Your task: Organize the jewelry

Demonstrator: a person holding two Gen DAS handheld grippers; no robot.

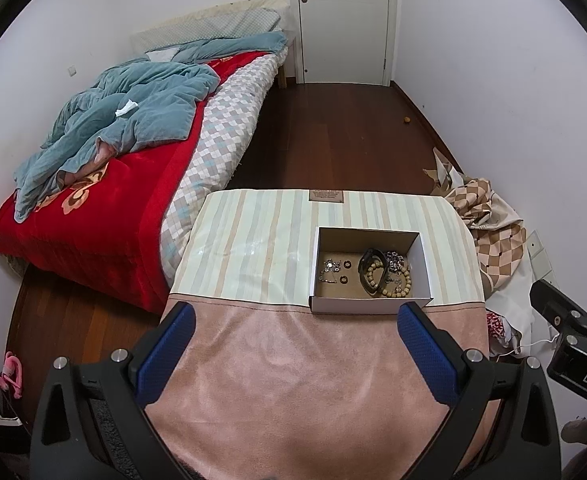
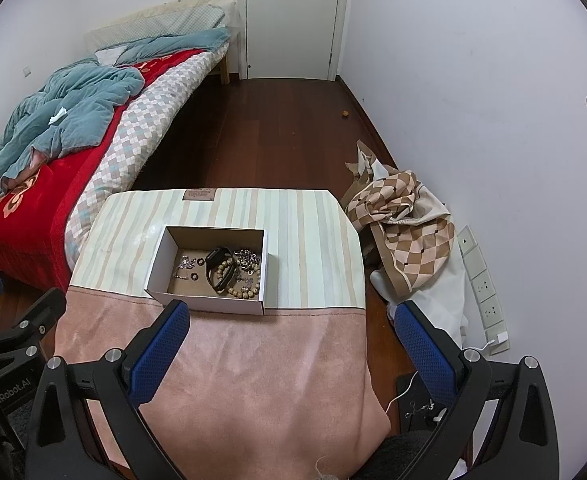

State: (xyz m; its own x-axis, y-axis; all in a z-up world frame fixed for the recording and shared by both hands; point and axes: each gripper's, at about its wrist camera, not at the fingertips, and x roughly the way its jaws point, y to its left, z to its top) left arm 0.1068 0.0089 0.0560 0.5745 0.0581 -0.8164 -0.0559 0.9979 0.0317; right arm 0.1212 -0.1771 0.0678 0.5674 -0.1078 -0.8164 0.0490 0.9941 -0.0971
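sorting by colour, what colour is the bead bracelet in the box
Light tan, wood-like beads; clearest in the left wrist view.

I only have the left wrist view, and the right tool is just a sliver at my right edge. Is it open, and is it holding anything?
Observer: The right tool is open, fingers wide apart, nothing between them.
Operator: Where is it relative to the box?
Observer: In its own view the box lies ahead and left of centre. The left fingertip overlaps the box's near wall.
Operator: Anything on its right I should mind?
Observer: A white plug sits in the lowest wall socket. Its cable trails across the floor beside the cloth-covered table.
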